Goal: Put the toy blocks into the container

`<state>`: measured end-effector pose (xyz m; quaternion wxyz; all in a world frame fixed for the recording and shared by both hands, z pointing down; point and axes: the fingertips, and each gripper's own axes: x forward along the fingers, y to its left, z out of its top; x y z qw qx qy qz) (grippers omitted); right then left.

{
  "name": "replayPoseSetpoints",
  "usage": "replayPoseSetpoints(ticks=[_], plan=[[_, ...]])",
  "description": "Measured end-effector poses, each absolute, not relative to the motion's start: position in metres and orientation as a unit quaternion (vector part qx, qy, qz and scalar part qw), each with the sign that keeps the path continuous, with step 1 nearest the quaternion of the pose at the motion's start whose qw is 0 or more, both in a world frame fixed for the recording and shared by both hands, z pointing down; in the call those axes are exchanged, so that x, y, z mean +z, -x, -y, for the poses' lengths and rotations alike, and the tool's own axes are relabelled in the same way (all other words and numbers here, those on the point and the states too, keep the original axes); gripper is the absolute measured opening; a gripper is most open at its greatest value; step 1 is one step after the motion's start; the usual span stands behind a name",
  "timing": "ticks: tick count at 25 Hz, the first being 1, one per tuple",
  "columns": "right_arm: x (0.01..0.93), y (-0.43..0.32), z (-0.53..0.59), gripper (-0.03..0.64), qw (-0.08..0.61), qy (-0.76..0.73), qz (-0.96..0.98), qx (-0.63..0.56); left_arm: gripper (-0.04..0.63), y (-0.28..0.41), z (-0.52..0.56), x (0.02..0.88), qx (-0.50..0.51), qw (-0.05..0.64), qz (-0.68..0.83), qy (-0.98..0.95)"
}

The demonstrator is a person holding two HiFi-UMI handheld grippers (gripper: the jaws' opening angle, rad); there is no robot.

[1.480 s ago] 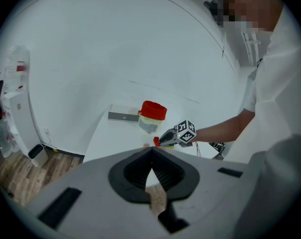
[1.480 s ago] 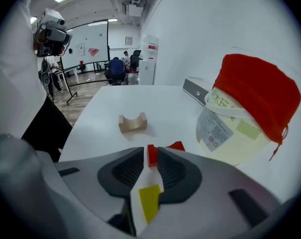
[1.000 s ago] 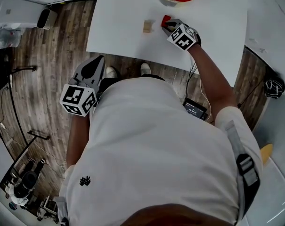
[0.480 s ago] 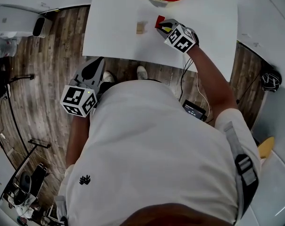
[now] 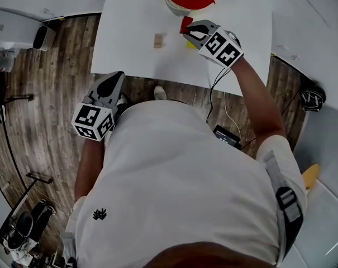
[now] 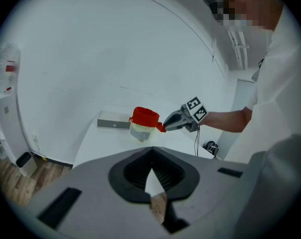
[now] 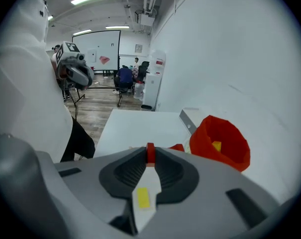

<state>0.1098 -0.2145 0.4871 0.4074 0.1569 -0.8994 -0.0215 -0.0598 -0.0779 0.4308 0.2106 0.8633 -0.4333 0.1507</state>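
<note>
Right gripper [image 5: 190, 30] has come up off the table [image 5: 129, 43] since a second ago and swung far-left toward the container [image 7: 202, 133], carrying the red block [image 5: 185, 24].

- Nearest: left gripper [image 5: 116, 77] hangs at the person's side, off the table's near edge. Tips together, nothing between them. Idle, likely kept clear of the working hand.
- On the table: a pale wooden block [image 5: 157, 40] lies loose, left of the right gripper. A small yellow piece [image 5: 189, 44] shows just near of its jaws; looks like another block.
- Right gripper: jaws narrow, pinching the red block at the very tips, presumably so it drops clean.
- Farther: the red block sits just short of the container rim, not yet over the opening. Blocks already lie inside.
</note>
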Motion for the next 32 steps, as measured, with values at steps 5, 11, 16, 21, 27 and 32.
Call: replayPoseSetpoints(ticks=[5,11,16,21,27,32], plan=[[0.449,-0.115,0.243,0.055,0.390,-0.168,0.905,-0.034,0.006,0.067,0.084,0.430,0.148,0.208,0.445,-0.859],[0.427,-0.121,0.286,0.055,0.389,-0.183,0.901,-0.051,0.006,0.076,0.087,0.431,0.149,0.211,0.454,-0.852],[0.422,-0.123,0.321,0.055,0.398,-0.192,0.895,-0.059,0.006,0.088,0.088,0.430,0.148,0.215,0.466,-0.845],[0.432,-0.127,0.362,0.055,0.406,-0.201,0.890,-0.046,0.006,0.100,0.090,0.432,0.148,0.219,0.478,-0.838],[0.462,-0.129,0.396,0.055,0.443,-0.196,0.874,-0.030,0.006,0.120,0.083,0.430,0.147,0.228,0.497,-0.824],[0.493,-0.129,0.410,0.055,0.487,-0.178,0.855,-0.020,0.006,0.128,0.078,0.433,0.149,0.235,0.504,-0.818]])
